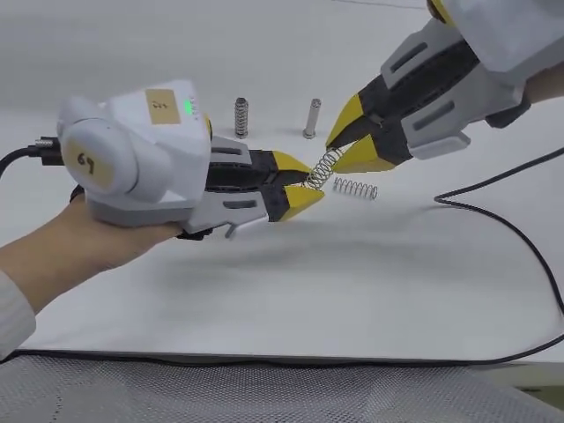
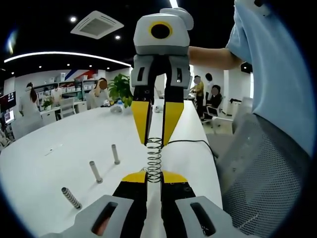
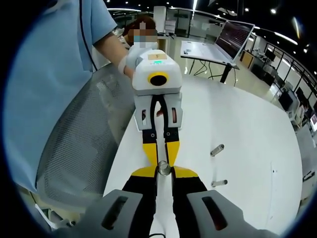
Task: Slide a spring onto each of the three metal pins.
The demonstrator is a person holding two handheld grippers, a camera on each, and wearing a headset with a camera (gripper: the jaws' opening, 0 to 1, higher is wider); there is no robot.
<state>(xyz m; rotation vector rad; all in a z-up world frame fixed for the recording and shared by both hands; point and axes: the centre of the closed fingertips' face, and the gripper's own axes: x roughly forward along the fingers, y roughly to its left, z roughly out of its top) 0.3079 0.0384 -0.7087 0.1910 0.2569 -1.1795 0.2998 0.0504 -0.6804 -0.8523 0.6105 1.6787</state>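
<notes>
Spring (image 1: 322, 167) — bright coiled metal wire, as is the loose spring (image 1: 355, 188). Pin (image 1: 312, 118): smooth, dull-grey metal. Left tongs (image 1: 314, 182) and right tongs (image 1: 333, 156): satin white plastic housings, matt black and yellow jaws. Bench (image 1: 264, 291) — smooth, matt white. Chair back (image 1: 176, 392): grey woven mesh. Cable (image 1: 16, 159): smooth black sheath.

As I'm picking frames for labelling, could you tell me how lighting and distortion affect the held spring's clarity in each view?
Head view: soft, even light, faint shadow under the left gripper, spring sharp against the white table. Left gripper view: fisheye curves the table edge, but the coils are crisp. Right gripper view: spring seen end-on, its coils unreadable.
</notes>
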